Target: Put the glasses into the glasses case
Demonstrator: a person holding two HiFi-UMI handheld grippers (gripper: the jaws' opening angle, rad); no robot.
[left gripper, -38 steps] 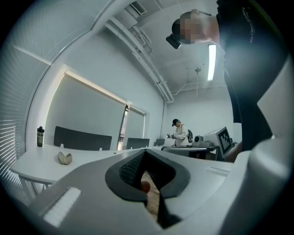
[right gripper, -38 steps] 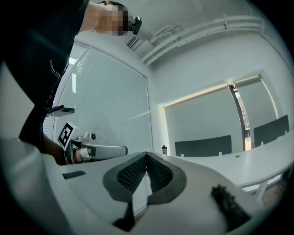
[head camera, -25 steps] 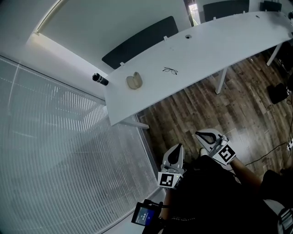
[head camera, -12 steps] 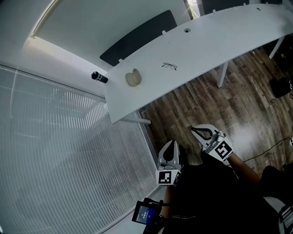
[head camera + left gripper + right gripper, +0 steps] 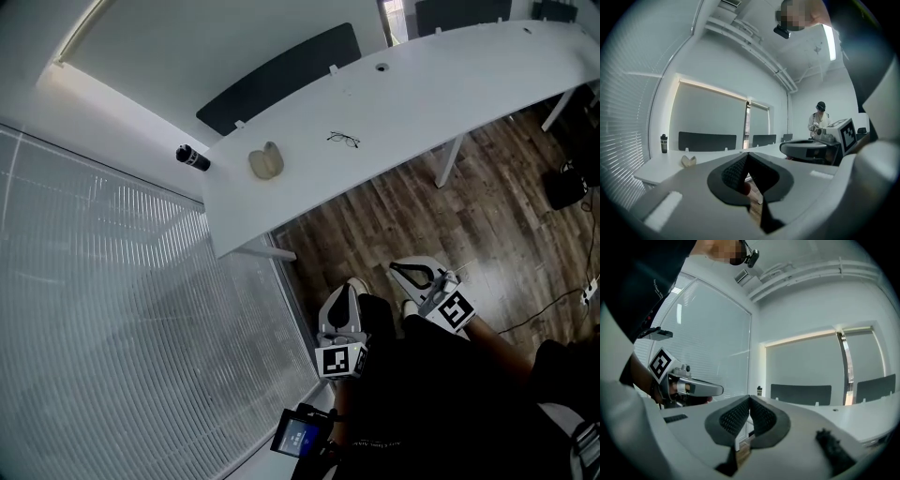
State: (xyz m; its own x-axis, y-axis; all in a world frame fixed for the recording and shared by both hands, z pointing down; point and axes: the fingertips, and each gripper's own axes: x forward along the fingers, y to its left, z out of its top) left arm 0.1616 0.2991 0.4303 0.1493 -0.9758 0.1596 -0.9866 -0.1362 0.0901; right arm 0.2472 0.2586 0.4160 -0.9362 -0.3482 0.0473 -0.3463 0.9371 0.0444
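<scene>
On the desk [image 5: 422,84], the glasses [image 5: 345,140] show only in head view; left gripper [image 5: 349,290] and right gripper [image 5: 400,272] are clenched.

You have a white worktop [image 5: 450,84], a beige glasses case [image 5: 266,163] at 9 o'clock of dark-framed glasses [image 5: 344,140], and a brown wood-plank floor [image 5: 487,216].

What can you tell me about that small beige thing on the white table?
The glasses case is a small beige shell, apparently open, its two rounded halves spread like a clam. It lies on the white table near its left end, apart from the thin-framed glasses to its right. Only the table touches it.
</scene>
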